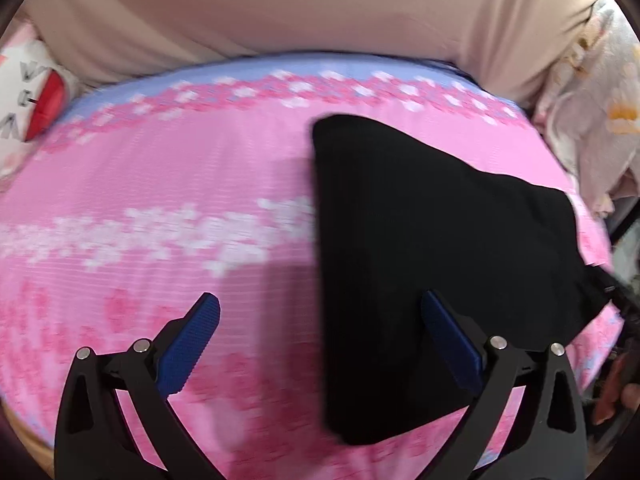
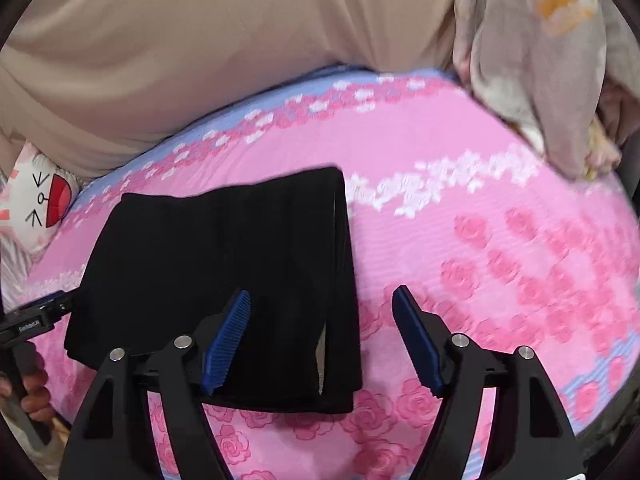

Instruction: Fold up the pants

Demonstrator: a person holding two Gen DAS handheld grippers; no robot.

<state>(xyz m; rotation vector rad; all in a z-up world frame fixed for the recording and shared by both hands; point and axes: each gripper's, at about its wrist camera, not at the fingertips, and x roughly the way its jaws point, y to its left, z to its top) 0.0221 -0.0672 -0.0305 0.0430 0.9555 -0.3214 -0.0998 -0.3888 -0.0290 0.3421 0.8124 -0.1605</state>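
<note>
The black pants (image 2: 224, 280) lie folded into a thick, neat stack on the pink flowery bed (image 2: 500, 280). You can see the layers along one side edge. The cloth is plain and dark, with no bumps. The left gripper (image 1: 320, 340) is wide open and holds nothing. The right gripper (image 2: 322, 336) is wide open too, just above the near edge of the pants.

Both wrist views look down, close, over the pink bedspread (image 1: 160, 184) toward the beige headboard (image 1: 280, 8). Left view sits left of the black pants (image 1: 440, 248), right view right. Both share them.
</note>
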